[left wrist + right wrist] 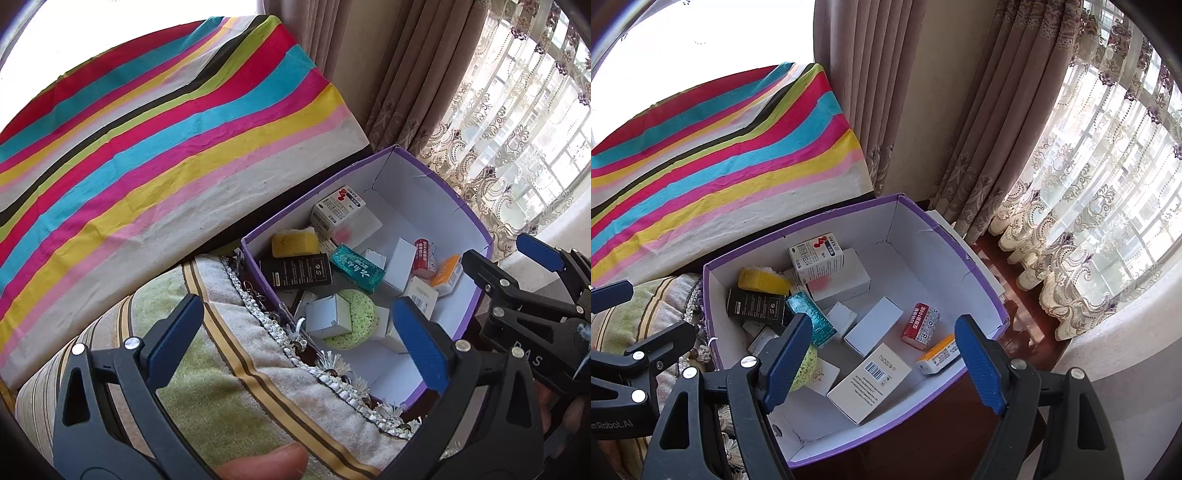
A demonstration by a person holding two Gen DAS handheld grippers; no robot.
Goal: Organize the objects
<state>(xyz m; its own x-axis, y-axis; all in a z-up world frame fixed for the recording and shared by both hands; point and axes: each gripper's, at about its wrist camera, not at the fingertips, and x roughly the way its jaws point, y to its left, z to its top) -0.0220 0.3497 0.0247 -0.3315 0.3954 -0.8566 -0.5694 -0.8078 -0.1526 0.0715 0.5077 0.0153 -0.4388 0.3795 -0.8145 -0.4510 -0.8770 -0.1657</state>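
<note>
**Both tools empty over the filled box**

Your left tool point(299, 339) and right tool point(882, 365) both hang with fingers spread apart, gripping nothing. The purple box point(979, 295) below already holds the small items: a yellow sponge point(762, 281), a black carton point(757, 306), a red packet point(921, 325) and white cartons. This looks like a late stage; your next move probably means finding anything left outside the box, which neither view shows.
</note>
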